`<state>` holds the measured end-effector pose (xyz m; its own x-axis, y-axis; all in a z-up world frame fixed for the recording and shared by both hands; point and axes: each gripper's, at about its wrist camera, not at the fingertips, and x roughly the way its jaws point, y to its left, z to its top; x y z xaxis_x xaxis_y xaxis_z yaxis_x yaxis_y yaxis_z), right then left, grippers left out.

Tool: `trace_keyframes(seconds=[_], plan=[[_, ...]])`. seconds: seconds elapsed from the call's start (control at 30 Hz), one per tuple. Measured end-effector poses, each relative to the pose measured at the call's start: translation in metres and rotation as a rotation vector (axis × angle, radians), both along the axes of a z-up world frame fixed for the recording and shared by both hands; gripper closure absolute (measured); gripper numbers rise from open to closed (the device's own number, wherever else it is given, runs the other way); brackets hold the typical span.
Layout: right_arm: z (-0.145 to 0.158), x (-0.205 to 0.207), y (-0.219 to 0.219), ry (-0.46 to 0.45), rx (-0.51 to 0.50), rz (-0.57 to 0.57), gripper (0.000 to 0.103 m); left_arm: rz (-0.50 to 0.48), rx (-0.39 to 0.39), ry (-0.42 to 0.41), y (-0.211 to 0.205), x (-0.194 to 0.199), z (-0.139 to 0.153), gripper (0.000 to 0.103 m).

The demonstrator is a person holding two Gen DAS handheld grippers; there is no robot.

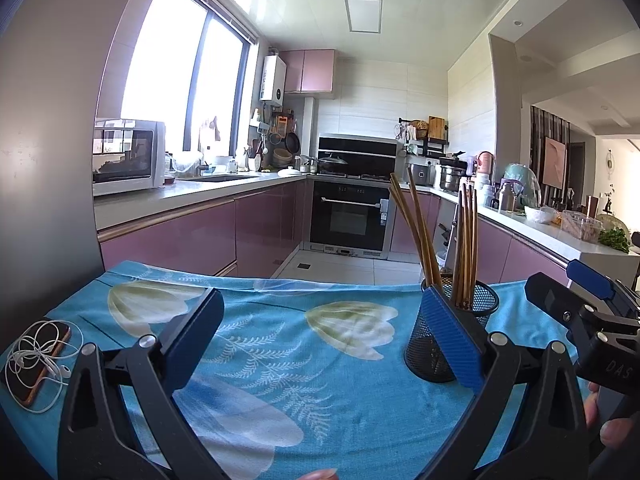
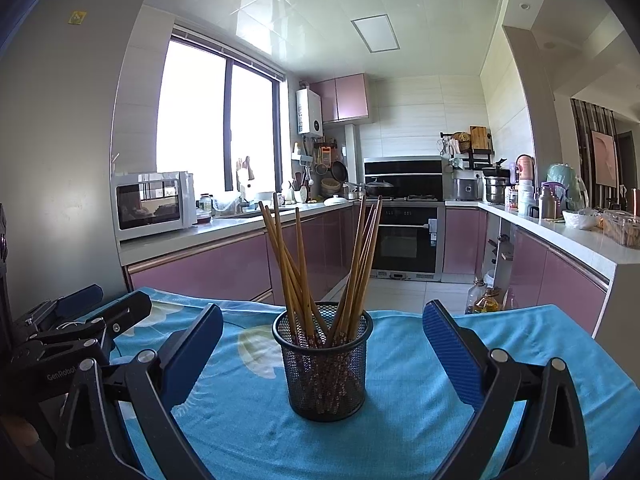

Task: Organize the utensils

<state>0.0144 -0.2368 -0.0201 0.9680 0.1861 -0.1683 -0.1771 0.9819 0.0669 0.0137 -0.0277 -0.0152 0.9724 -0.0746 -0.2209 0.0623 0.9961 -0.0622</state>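
Note:
A black mesh holder [image 2: 324, 364] stands upright on the blue floral cloth [image 2: 400, 420], with several wooden chopsticks [image 2: 296, 264] leaning in it. My right gripper [image 2: 322, 330] is open and empty, its jaws spread to either side of the holder without touching it. My left gripper [image 1: 324, 312] is open and empty over the cloth; the holder [image 1: 448, 336] with chopsticks [image 1: 464, 248] sits just behind its right finger [image 1: 452, 332]. The right gripper shows at the right edge of the left wrist view [image 1: 568, 292]; the left gripper shows at the left edge of the right wrist view [image 2: 108, 304].
A phone with tangled white earphones [image 1: 40, 356] lies at the cloth's left edge. Beyond the table's far edge is a kitchen with pink cabinets [image 2: 208, 268], a microwave [image 2: 152, 204], an oven [image 2: 404, 240], and bottles on the floor [image 2: 486, 300].

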Motion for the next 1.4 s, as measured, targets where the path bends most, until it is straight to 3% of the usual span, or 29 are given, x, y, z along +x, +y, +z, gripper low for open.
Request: trace_keyframes(seconds=[1.4], plan=[[-0.0020, 0.0021, -0.0004, 0.002, 0.003, -0.005, 0.006, -0.002, 0.000, 0.002, -0.0015, -0.0008, 0.0003, 0.006]])
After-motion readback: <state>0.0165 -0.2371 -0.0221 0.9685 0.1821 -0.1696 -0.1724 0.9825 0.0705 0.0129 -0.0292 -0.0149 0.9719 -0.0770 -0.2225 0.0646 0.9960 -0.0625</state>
